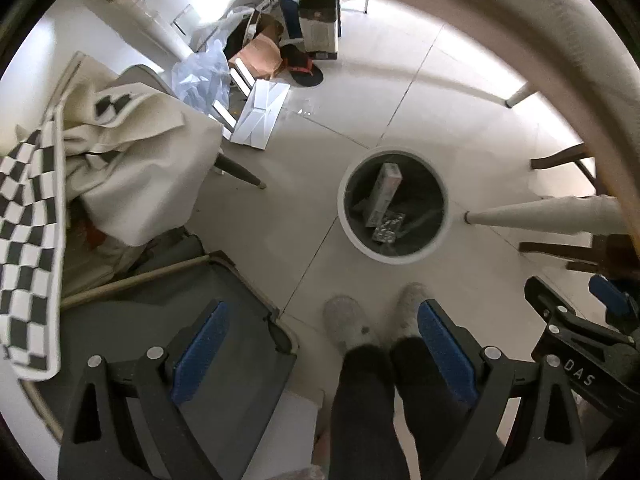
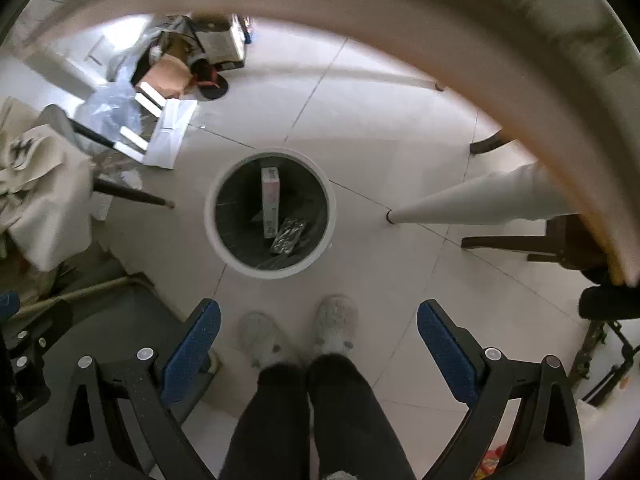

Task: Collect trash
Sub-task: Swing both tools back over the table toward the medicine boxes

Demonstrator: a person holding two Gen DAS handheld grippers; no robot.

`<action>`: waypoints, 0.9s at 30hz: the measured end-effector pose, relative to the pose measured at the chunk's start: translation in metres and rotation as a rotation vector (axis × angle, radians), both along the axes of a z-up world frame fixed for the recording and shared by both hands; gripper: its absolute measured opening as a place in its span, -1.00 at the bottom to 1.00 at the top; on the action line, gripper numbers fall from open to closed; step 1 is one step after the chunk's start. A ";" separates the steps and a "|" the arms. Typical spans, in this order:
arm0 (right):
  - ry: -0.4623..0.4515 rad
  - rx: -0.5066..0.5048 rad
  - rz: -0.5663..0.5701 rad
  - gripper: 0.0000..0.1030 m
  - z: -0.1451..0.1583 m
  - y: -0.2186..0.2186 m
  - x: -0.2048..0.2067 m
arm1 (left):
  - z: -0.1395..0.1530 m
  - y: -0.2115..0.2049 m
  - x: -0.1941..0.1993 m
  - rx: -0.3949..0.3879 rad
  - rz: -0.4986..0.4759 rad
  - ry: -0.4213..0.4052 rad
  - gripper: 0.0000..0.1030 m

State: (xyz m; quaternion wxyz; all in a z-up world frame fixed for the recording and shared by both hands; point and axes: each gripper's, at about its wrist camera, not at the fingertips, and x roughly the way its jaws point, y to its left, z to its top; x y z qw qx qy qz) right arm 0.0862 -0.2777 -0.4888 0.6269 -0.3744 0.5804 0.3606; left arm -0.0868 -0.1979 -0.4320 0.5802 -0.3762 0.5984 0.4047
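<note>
Now both claws, the left gripper [image 1: 322, 354] and the right gripper [image 2: 318, 350], are wide and hold nothing. The box [image 2: 270, 200] and foil pack [image 2: 289, 236] lie in the bin [image 2: 212, 216] below. Next, go slowly toward the far-left pile [image 1: 260, 60] and grab one piece.

Soft daylight glares on the pale floor tiles [image 1: 400, 80], while fisheye edges bend, darken and blur.
</note>
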 end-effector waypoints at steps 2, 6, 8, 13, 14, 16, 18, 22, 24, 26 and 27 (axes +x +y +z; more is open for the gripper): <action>-0.002 0.008 0.013 0.94 0.036 -0.004 -0.005 | 0.030 -0.004 -0.004 0.007 -0.002 -0.011 0.87; 0.004 0.044 0.013 0.94 0.110 -0.012 -0.007 | 0.092 -0.007 -0.009 0.058 0.006 -0.031 0.87; 0.019 0.077 -0.008 0.94 0.144 -0.014 -0.003 | 0.123 -0.006 -0.008 0.087 0.015 -0.041 0.87; 0.058 0.161 -0.097 0.94 0.218 -0.003 0.031 | 0.181 0.011 0.018 0.203 0.000 -0.044 0.87; 0.059 0.173 -0.114 0.94 0.229 0.002 0.043 | 0.190 0.018 0.028 0.221 -0.003 -0.052 0.87; 0.059 0.192 -0.147 0.94 0.244 0.012 0.068 | 0.202 0.032 0.046 0.240 -0.012 -0.061 0.87; 0.039 0.209 -0.189 0.94 0.255 0.029 0.099 | 0.213 0.049 0.069 0.273 -0.028 -0.063 0.87; -0.010 0.230 -0.286 0.94 0.270 0.063 0.185 | 0.219 0.086 0.125 0.286 -0.023 -0.066 0.87; -0.008 0.223 -0.337 0.94 0.268 0.078 0.224 | 0.216 0.109 0.160 0.288 -0.023 -0.051 0.88; 0.004 0.214 -0.418 0.94 0.262 0.100 0.281 | 0.208 0.130 0.197 0.290 -0.038 -0.031 0.87; 0.006 0.212 -0.444 0.94 0.258 0.107 0.297 | 0.201 0.141 0.215 0.288 -0.051 -0.015 0.87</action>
